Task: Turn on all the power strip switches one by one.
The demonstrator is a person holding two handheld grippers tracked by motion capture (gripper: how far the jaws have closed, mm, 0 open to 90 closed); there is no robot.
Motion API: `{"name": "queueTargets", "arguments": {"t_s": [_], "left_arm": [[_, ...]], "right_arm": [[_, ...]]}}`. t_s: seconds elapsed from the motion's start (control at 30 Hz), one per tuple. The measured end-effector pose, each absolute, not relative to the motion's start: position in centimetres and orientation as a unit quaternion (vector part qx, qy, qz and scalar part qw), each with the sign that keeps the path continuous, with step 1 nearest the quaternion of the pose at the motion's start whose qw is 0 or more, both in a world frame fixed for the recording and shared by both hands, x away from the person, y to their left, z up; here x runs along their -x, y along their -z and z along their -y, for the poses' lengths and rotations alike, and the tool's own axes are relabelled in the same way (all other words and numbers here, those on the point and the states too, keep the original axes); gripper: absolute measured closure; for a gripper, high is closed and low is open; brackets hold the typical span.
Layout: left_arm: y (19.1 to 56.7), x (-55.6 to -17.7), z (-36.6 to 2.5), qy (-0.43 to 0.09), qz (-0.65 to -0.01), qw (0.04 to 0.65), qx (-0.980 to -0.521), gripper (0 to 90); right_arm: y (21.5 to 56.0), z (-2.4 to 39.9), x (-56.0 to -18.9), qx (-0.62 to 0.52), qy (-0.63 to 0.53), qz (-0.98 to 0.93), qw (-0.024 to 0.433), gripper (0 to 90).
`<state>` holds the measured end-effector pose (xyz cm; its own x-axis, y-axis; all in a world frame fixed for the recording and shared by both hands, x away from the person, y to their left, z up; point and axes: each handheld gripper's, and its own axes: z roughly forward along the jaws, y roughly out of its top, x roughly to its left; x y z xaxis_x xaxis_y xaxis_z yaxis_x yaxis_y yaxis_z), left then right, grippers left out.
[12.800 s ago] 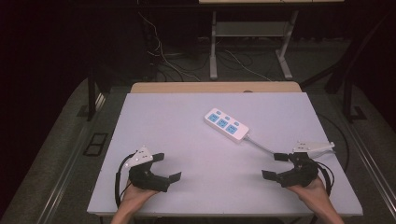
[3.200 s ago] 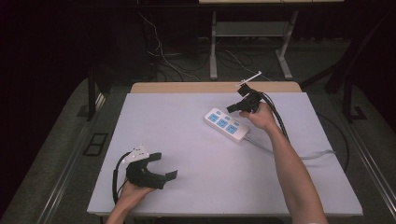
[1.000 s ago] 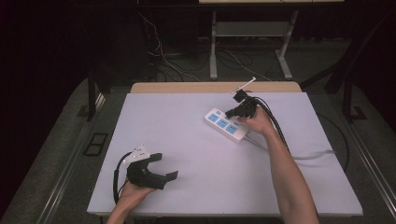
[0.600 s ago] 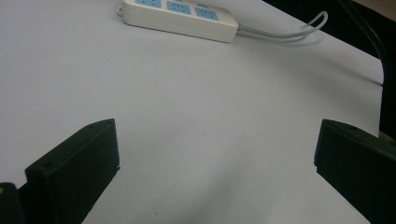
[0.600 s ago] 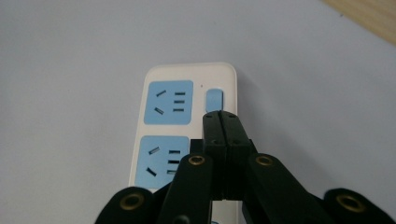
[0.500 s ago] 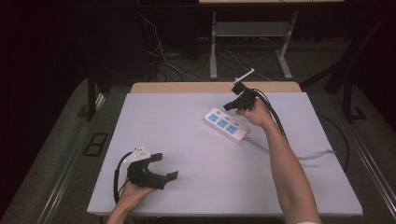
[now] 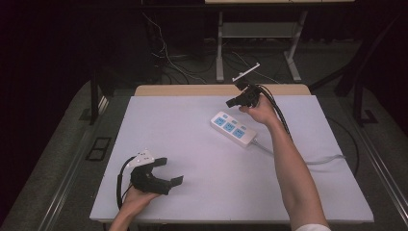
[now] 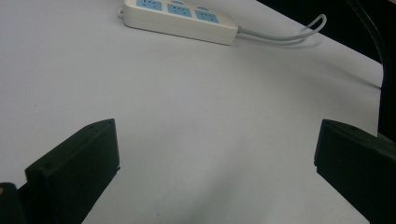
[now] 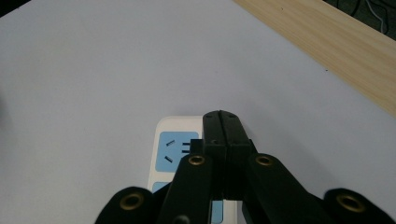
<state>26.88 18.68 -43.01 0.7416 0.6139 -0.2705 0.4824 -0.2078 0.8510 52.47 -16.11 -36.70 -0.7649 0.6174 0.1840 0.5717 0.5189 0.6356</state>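
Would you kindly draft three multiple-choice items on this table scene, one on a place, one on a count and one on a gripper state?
1. Where does the power strip lie on the table?
A. near left corner
B. right of centre, toward the far edge
C. under the left gripper

2. How many blue socket panels show on the strip?
A. one
B. three
C. five

3. How do the right gripper's jaws stand?
A. wide apart
B. closed together, empty
C. clamped on the cord

Answers:
1 B, the high view shows it there, below the right hand.
2 B, three blue panels sit in a row.
3 B, the right gripper view shows the jaws pressed together above the strip.
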Motion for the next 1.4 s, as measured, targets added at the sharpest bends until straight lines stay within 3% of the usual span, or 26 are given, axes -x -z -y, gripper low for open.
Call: {"name": "queueTargets", "arguments": {"t_s": [0.83,1.4], "left_arm": [[42.9,-26.8,-19.0,-0.065,-0.356,0.523,-0.772,0.0],[43.0,-26.8,-18.8,-0.063,-0.355,0.521,-0.774,0.0]], "right_arm": [[41.3,14.5,-53.5,-0.371,-0.34,-0.864,-0.005,90.0],[41.6,15.2,-53.2,-0.375,-0.347,-0.859,-0.001,89.9]]}}
